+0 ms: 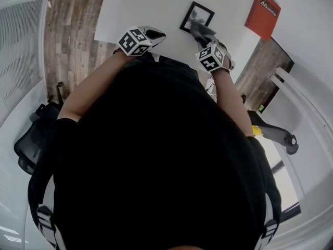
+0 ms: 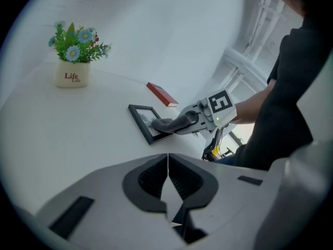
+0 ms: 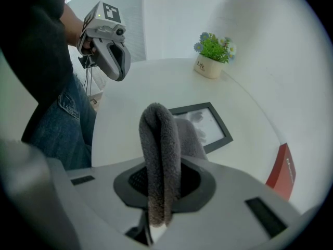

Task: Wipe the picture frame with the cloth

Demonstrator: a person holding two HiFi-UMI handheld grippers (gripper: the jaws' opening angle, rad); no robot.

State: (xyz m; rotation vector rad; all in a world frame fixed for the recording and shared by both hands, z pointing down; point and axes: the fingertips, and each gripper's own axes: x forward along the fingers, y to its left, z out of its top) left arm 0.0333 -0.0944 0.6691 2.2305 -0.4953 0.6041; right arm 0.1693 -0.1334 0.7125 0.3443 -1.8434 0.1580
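Grey cloth [image 3: 158,155], pinched in the right gripper [image 3: 158,189], rests on the picture frame [image 3: 213,126]; wiping seems barely begun. The left gripper [image 2: 167,178], well off the frame, sits closed and empty.

A flowerpot [image 2: 72,73] sat far back on the white table [image 2: 62,134], and a red box [image 2: 162,94] lay flat to its right.

Fuzzy, soft-piled cloth [image 3: 158,155]; picture frame [image 3: 208,126] — matt rim, glossy pane; table [image 3: 156,82] — smooth, matt.
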